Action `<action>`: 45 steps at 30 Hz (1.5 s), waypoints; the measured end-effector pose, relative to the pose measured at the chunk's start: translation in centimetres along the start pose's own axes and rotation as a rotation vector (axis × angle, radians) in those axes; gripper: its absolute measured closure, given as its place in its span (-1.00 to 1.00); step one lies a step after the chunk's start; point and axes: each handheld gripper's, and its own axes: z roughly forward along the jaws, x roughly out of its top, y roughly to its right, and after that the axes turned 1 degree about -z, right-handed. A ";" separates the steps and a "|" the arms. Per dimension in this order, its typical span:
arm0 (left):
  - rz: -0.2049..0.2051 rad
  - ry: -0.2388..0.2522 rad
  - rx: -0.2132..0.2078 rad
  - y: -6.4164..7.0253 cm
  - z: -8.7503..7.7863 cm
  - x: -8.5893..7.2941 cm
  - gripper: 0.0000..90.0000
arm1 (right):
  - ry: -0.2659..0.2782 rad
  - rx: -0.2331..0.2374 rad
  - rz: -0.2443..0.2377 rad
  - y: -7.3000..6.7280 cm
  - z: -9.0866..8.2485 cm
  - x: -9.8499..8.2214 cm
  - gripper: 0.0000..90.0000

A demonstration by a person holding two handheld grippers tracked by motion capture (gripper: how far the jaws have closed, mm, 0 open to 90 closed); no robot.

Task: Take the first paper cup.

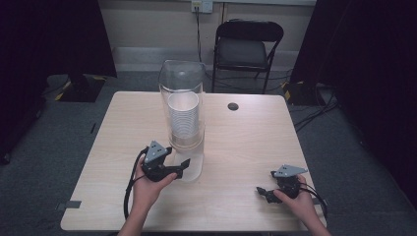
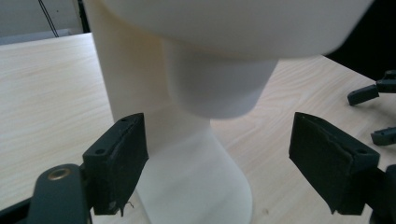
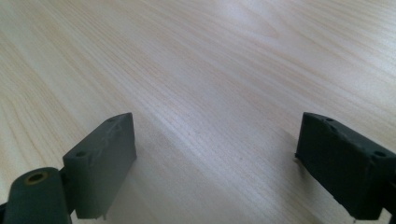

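Left hand-held gripper (image 2: 217,163) wide open around dispenser's lowest paper cup (image 2: 217,88): light, thin-walled, easily crushed, best pinched gently below rim.

- The tall clear dispenser (image 1: 181,118) blocks the bench (image 1: 246,147) middle (cup stack inside).
- Left claw (image 1: 183,166) is right against its base.
- Wide bare wood around the right claw (image 1: 262,192).
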 end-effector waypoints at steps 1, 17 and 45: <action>-0.006 0.017 0.003 0.0 0.3 0.0 -0.58 | 0.000 0.000 -0.001 0.0 0.0 0.0 -0.75; 0.037 0.137 0.049 0.6 3.4 0.6 -0.28 | 0.000 0.004 -0.003 0.0 0.0 0.0 -0.75; 0.064 0.145 0.086 1.0 3.5 0.0 -0.20 | -0.002 0.006 -0.005 0.1 0.0 0.0 -0.75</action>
